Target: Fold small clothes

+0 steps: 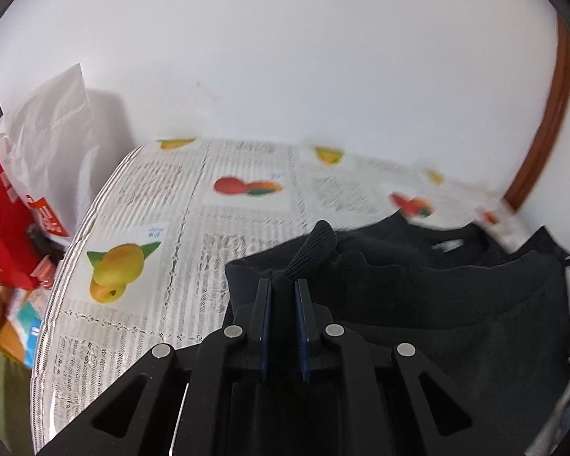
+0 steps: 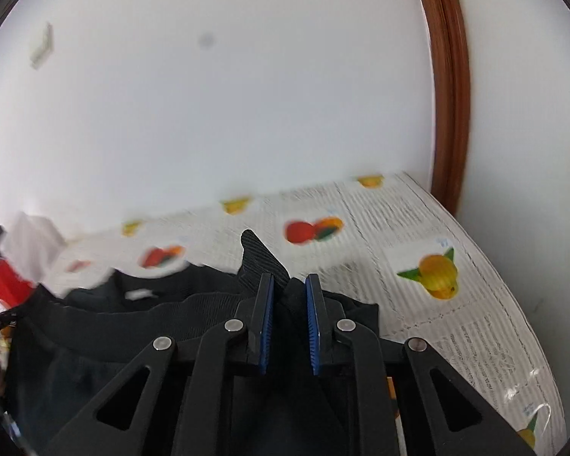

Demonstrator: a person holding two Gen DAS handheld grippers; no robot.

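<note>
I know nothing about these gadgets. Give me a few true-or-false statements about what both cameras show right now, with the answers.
1. The left gripper is clamped on ribbed fabric of the black garment. True.
2. The right gripper hangs open with nothing between its pads. False: it is also shut on a ribbed edge of the garment.
3. The tablecloth is printed with fruit pictures. True.
4. The garment is bright red. False: it is black; the red item is a box at the table's left side.
5. A white bag stands near that red box. True.
</note>
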